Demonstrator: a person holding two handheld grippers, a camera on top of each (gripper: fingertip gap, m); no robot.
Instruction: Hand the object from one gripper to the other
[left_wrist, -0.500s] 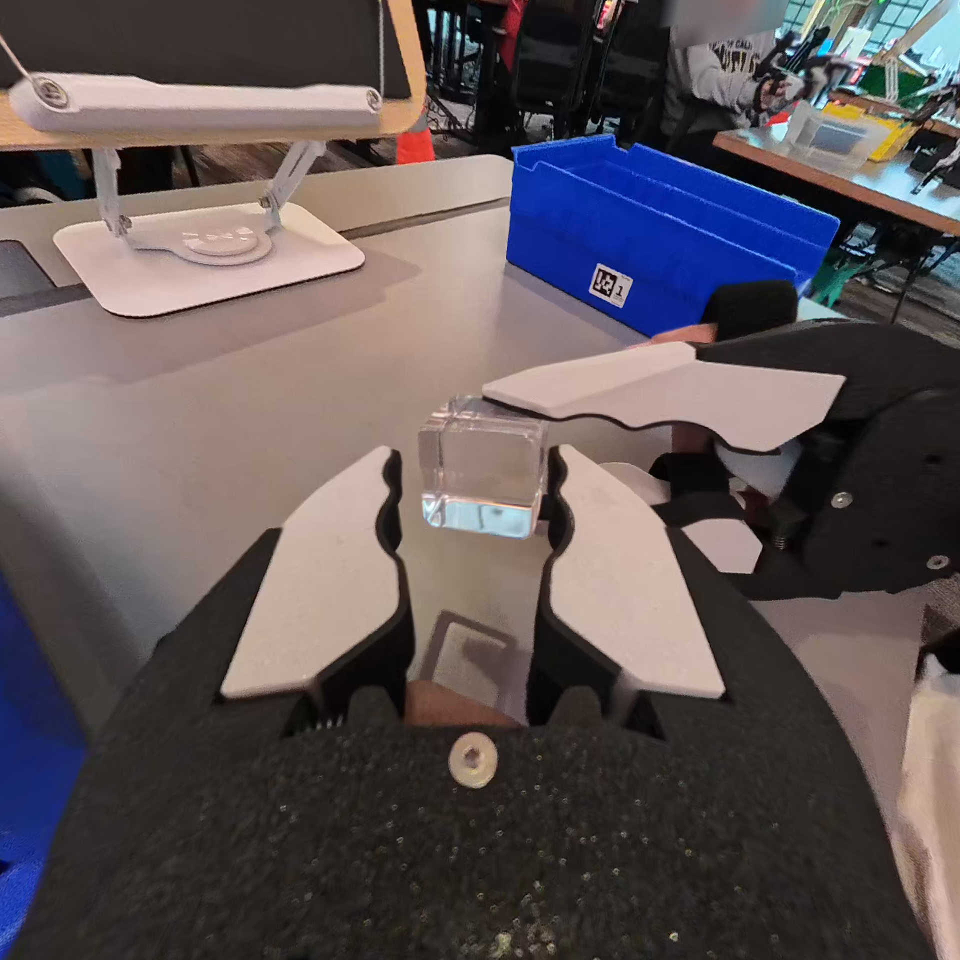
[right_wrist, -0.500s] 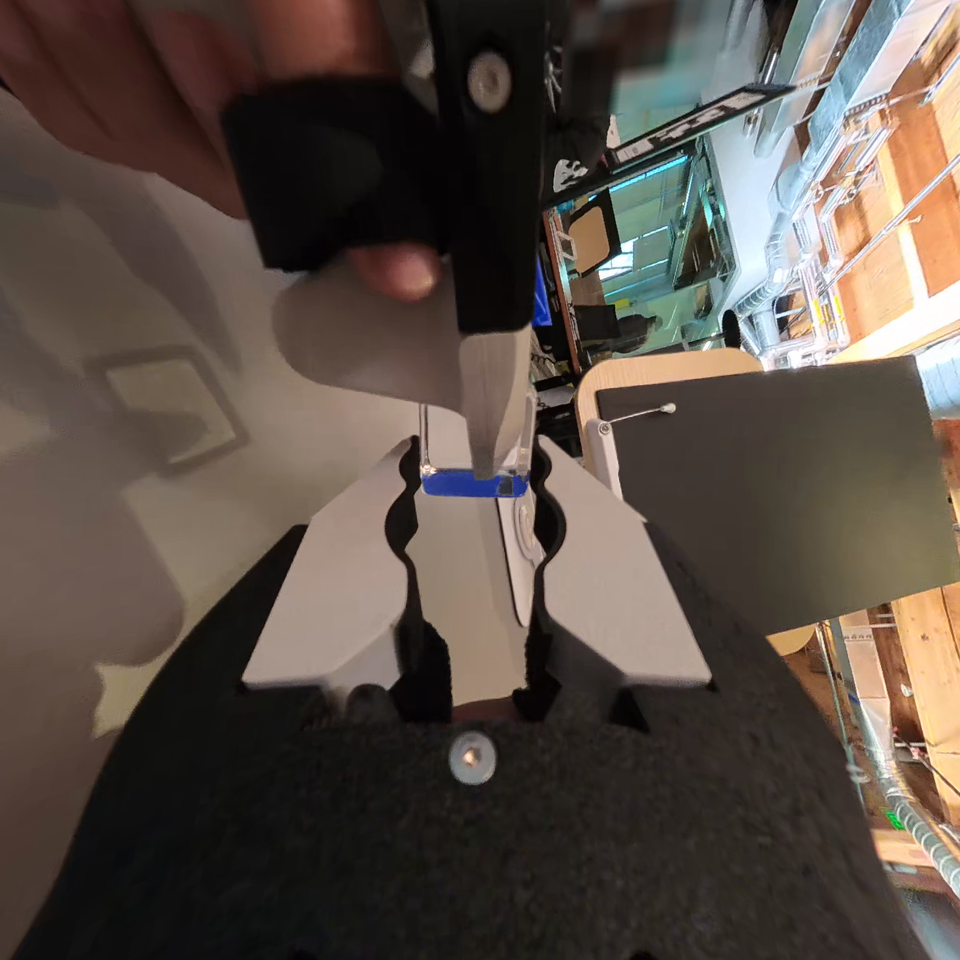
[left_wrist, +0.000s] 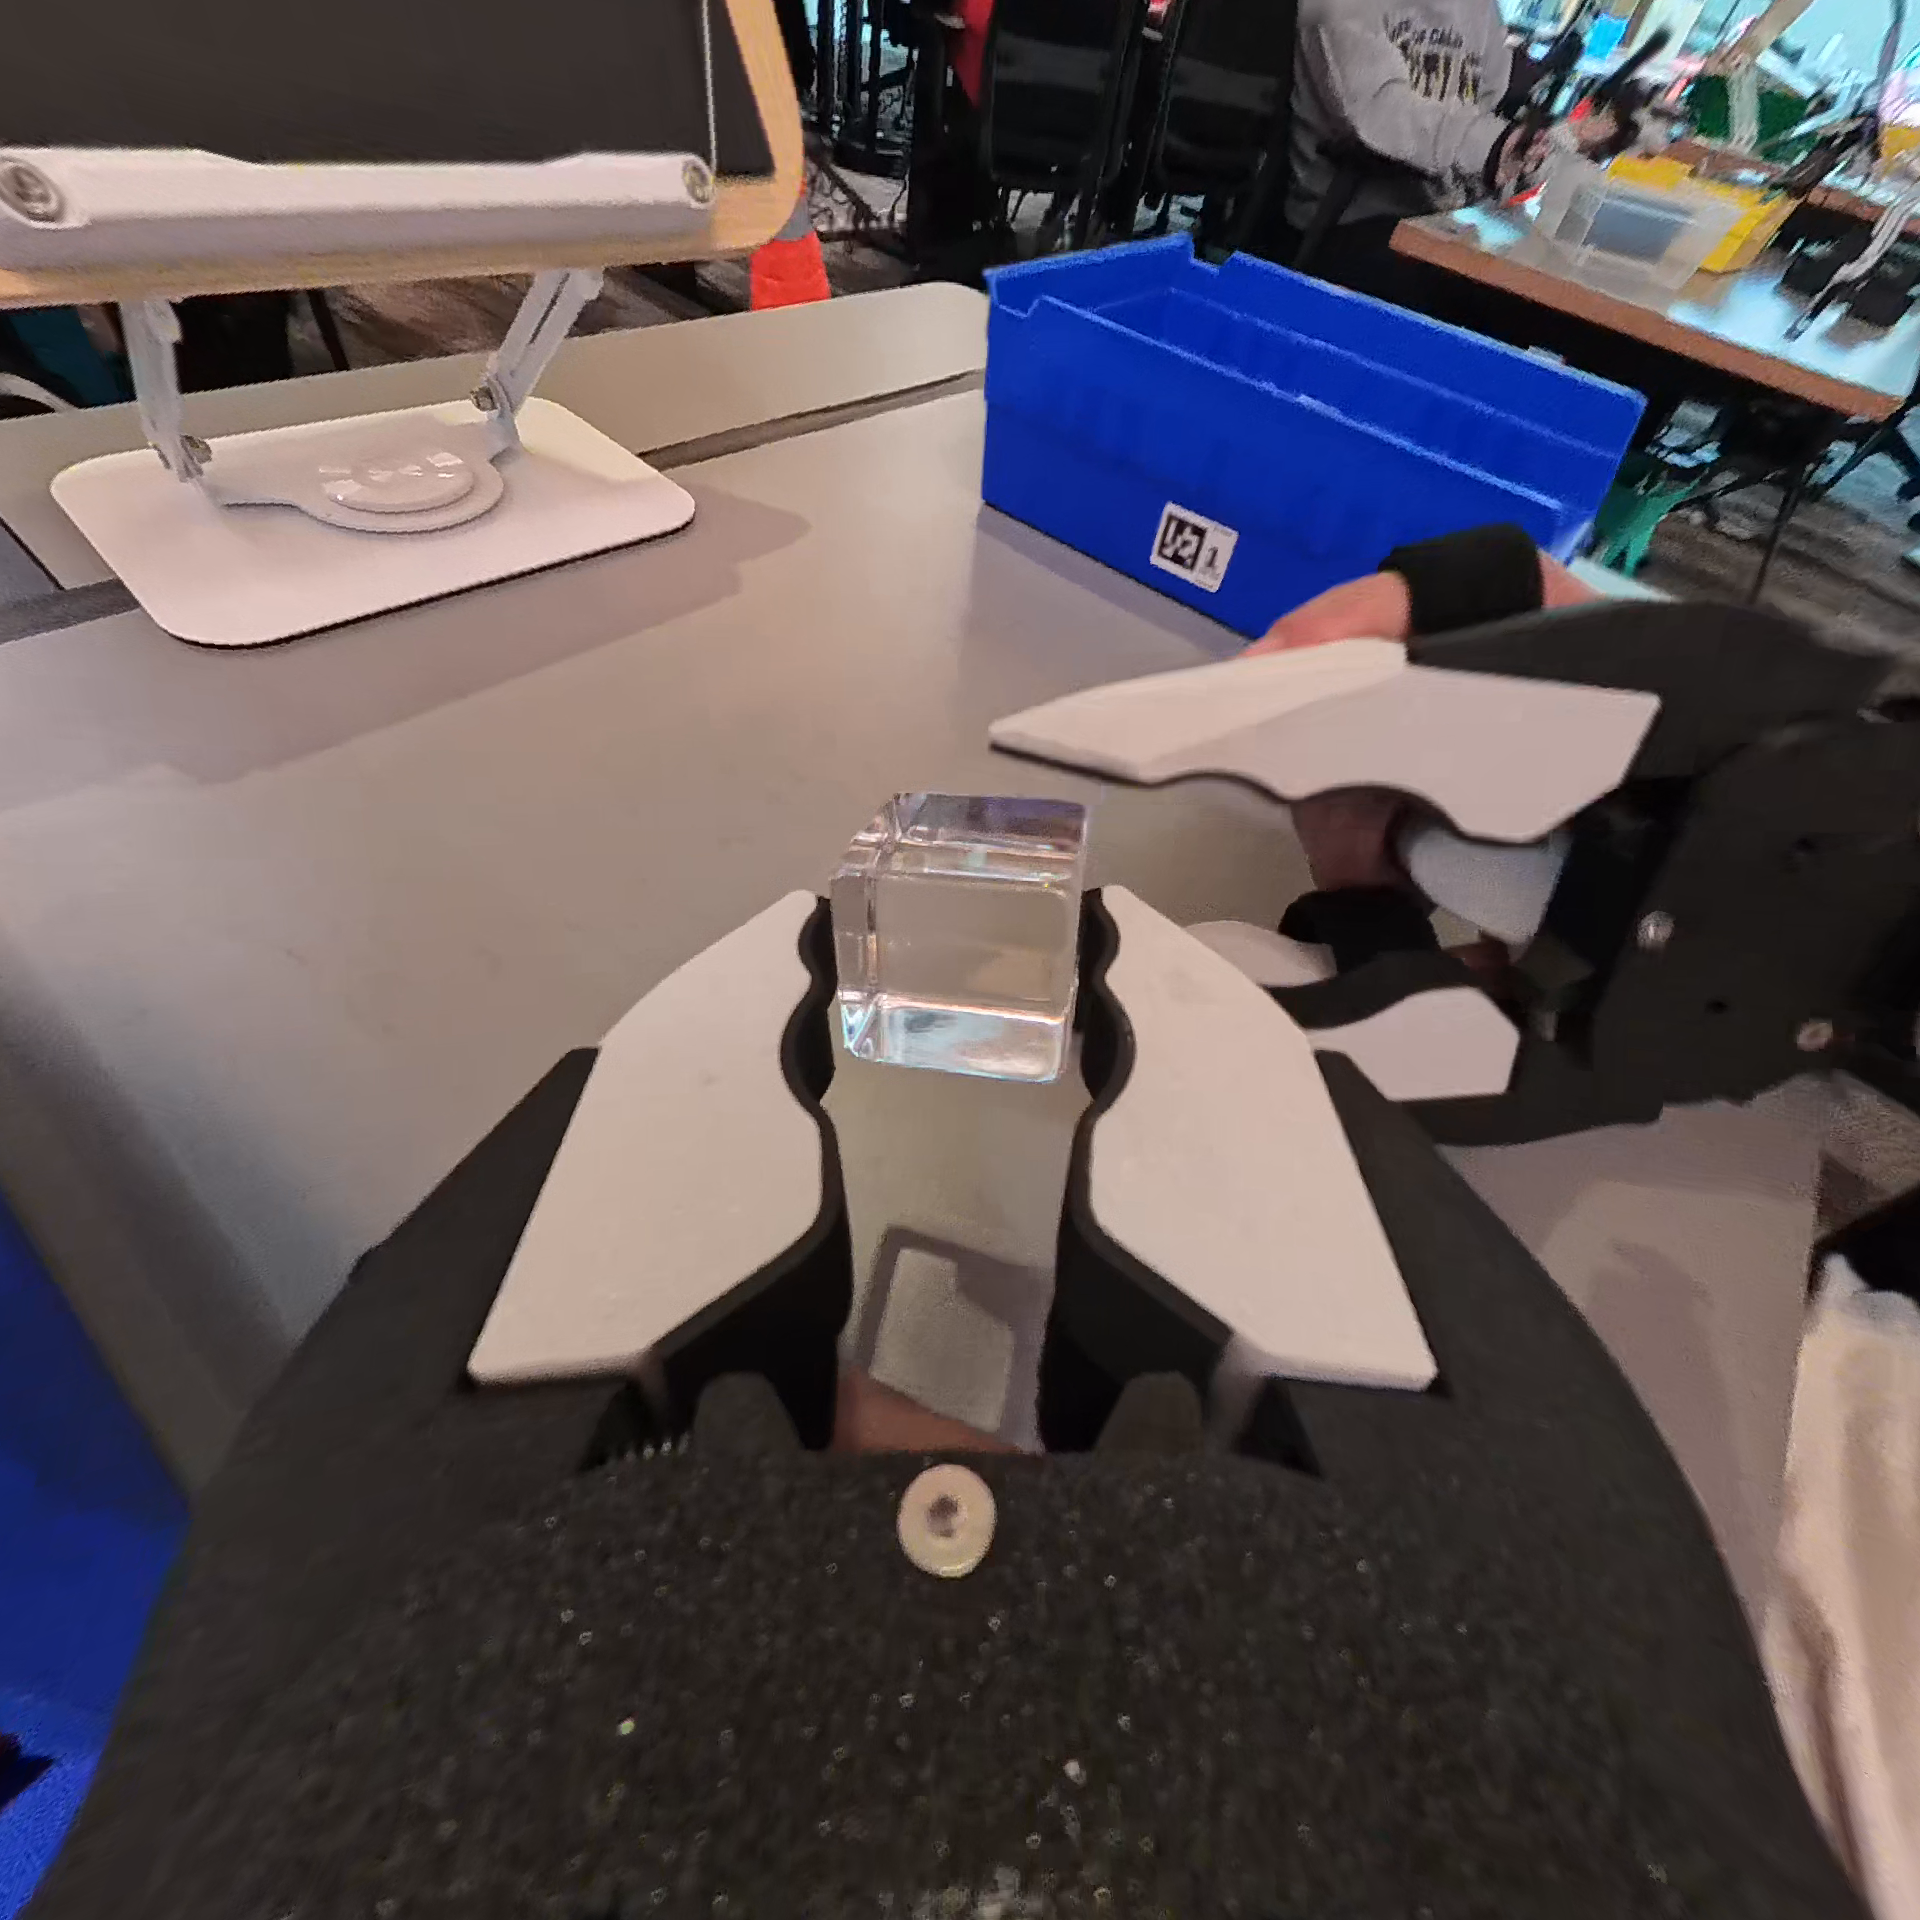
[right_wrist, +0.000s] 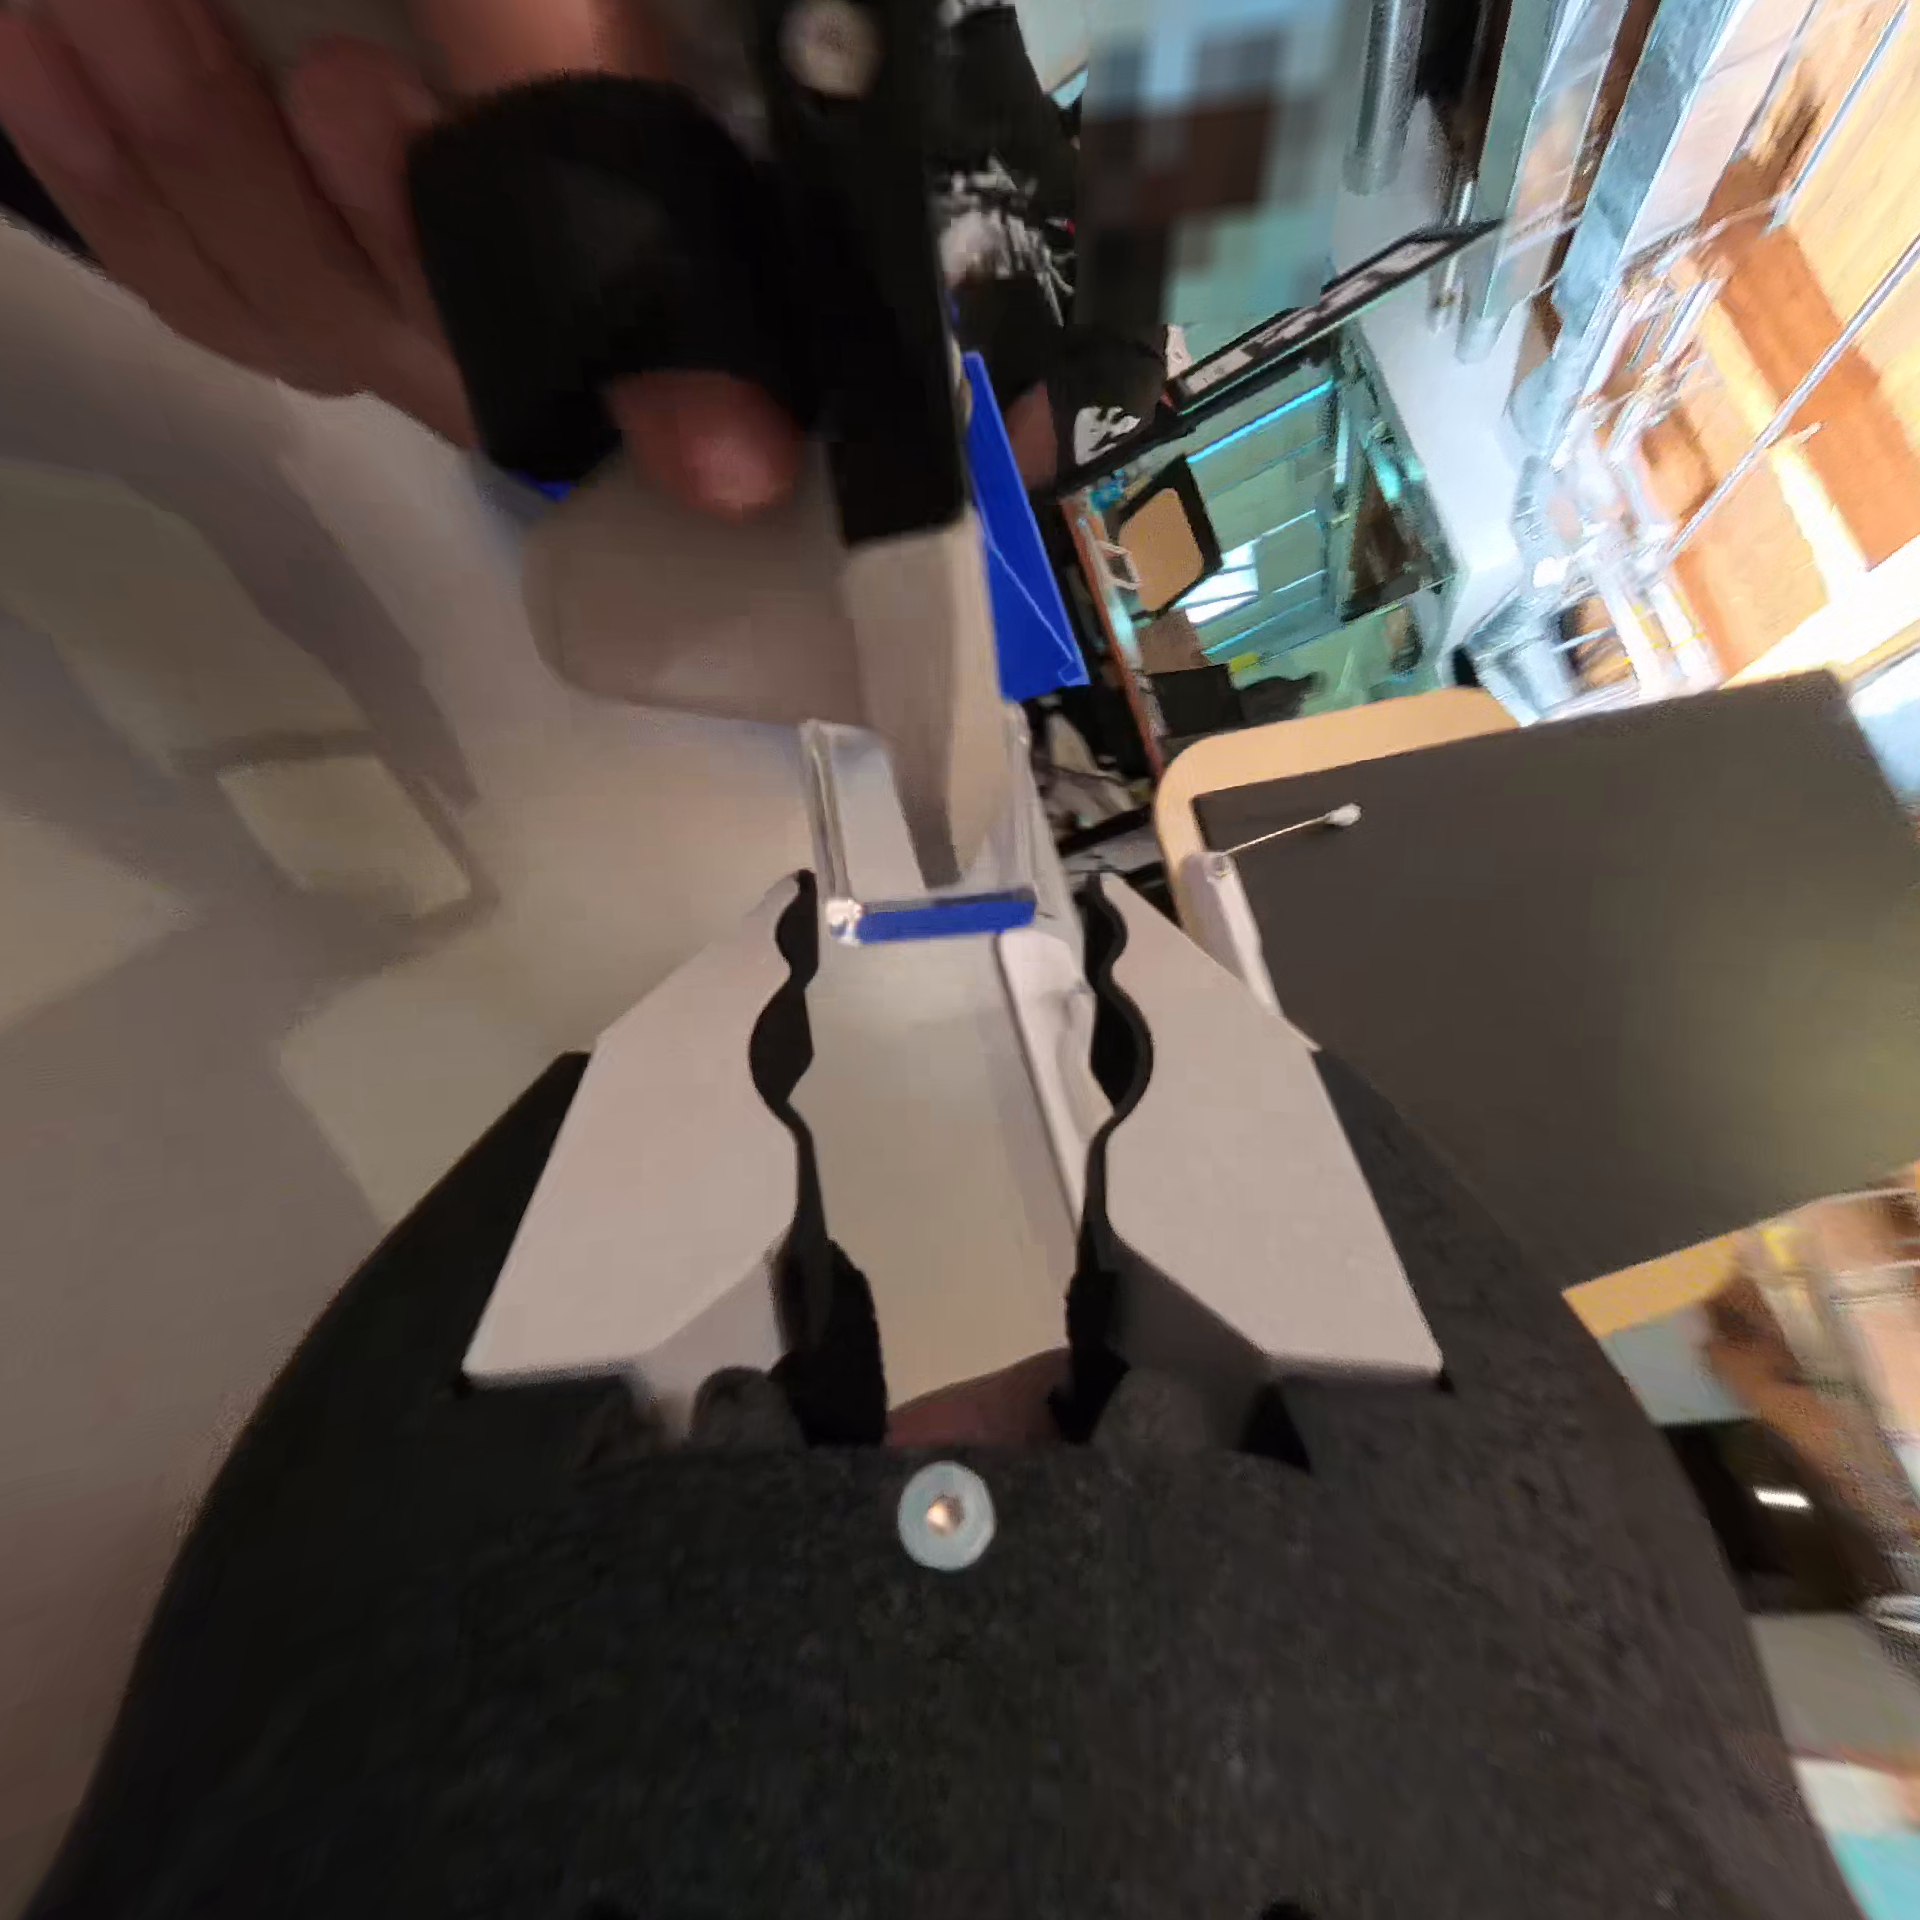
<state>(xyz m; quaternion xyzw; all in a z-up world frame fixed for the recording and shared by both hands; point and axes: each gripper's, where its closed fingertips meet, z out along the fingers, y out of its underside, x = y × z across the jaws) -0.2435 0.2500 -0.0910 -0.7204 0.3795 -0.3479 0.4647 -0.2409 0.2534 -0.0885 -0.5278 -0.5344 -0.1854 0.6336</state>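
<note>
The clear cube (left_wrist: 958, 956) sits clamped between the tips of the left gripper (left_wrist: 956, 961), its two side faces pressed against the dark inner pads of the white fingers (left_wrist: 686, 1132), with its upper part standing above the fingers' top faces and its front face past their tips. It is held in the air above the grey desk (left_wrist: 416, 852). In the left wrist view the right gripper (left_wrist: 1351, 831) comes in from the right, turned on its side so that one white finger lies above the other; the tip of its upper finger reaches close to the cube's top right corner but a gap shows between them, and its lower finger sits off to the right of the cube, partly hidden behind the left gripper's right finger. In the right wrist view the right gripper's own fingers (right_wrist: 665, 1143) stand apart at a moderate width with nothing between them, and the cube (right_wrist: 914, 831) lies just beyond their tips, in line with the gap, gripped by a left-gripper finger that crosses its face. A blue bin (left_wrist: 1299, 416) stands on the desk behind the grippers, and a white stand (left_wrist: 364, 509) rests on the desk to the far left.
</note>
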